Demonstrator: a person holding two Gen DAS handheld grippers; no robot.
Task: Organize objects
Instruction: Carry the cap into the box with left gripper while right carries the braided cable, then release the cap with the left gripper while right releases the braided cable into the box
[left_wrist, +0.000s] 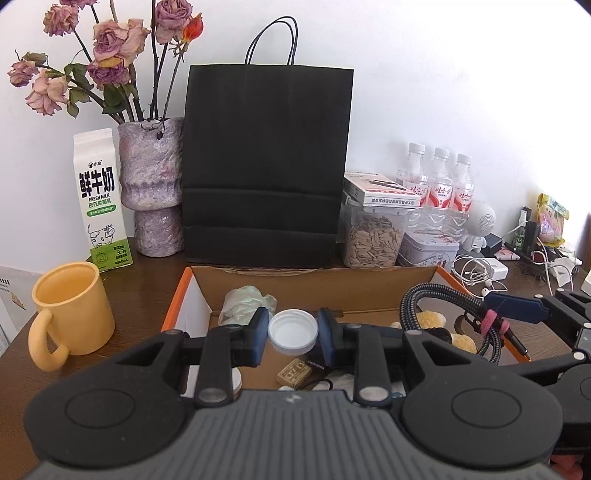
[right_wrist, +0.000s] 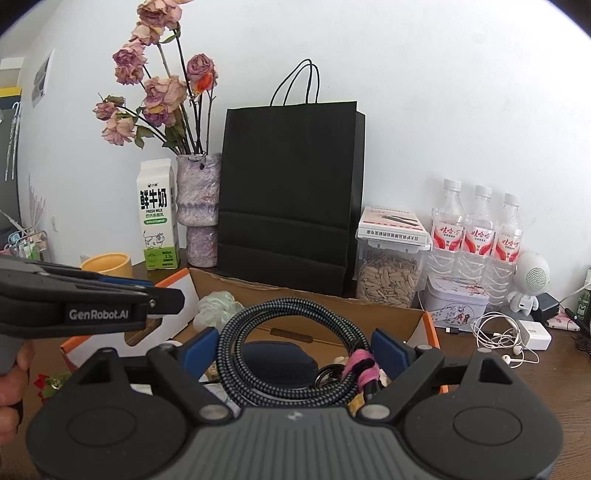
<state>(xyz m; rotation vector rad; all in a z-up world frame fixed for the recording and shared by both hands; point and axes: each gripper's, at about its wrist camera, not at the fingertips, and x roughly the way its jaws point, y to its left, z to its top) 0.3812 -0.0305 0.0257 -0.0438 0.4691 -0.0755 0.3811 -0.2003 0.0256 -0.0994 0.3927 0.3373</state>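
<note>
Over the cardboard box (left_wrist: 314, 275), left claw (left_wrist: 293, 334) pinches the white cap (left_wrist: 293, 331); right claw (right_wrist: 295, 350) clamps the coiled cable (right_wrist: 291, 332).

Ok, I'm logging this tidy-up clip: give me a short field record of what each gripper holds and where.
left gripper: shut on white cap
right gripper: shut on coiled braided cable, jaws wide
below both: open cardboard box holding small items
behind box: black paper bag
left of box: yellow mug

White wall (left_wrist: 424, 74) behind dark wooden table (left_wrist: 147, 280); bright, even light.
</note>
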